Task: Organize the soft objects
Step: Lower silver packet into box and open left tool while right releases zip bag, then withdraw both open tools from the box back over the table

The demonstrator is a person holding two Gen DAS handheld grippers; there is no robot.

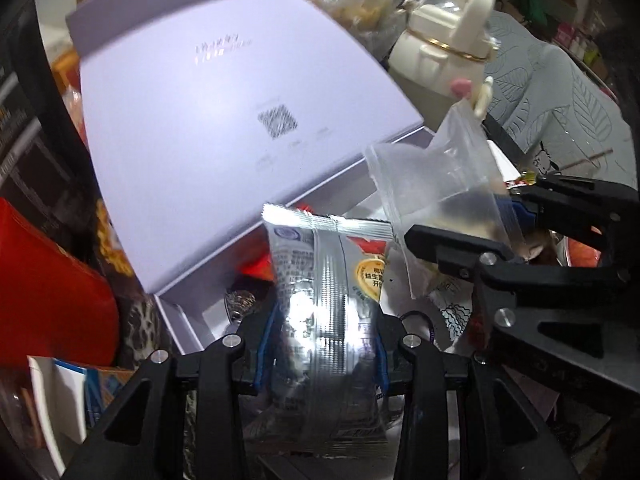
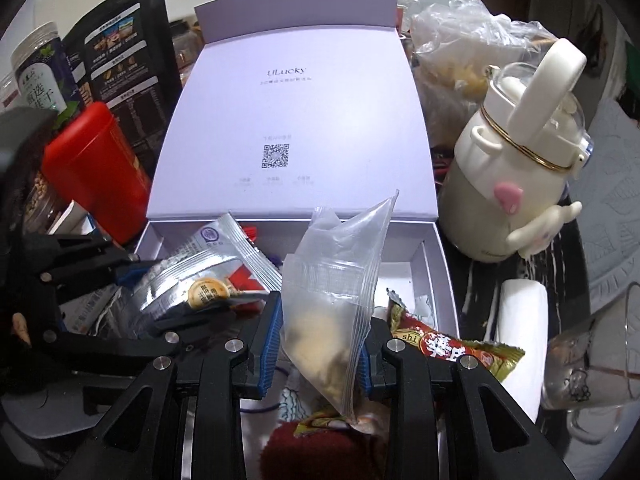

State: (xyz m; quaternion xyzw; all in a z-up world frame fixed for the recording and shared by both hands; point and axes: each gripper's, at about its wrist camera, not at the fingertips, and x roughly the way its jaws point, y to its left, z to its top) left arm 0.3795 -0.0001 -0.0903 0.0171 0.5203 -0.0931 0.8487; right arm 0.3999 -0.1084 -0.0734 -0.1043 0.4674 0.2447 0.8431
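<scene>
Left gripper point(image 1: 320, 344) clamped on a silver foil sachet point(image 1: 324, 292), pinched at mid-body so the crimped top stands upright and the printed face stays readable. Right gripper point(image 2: 320, 348) clamped on a clear zip bag point(image 2: 336, 280), gripped low, around the pale lumpy contents, leaving the empty upper half to flop free. Both packets held just above the open lavender box point(image 2: 436, 280), lid point(image 2: 288, 120) propped back to keep the tray reachable. Probably a pause before lowering each packet into the tray, side by side. A red snack wrapper point(image 2: 452, 352) lying across the box's near right rim, a cream bottle point(image 2: 516, 176) upright just beside the box. Risk: slippery film sliding from the pads.
</scene>
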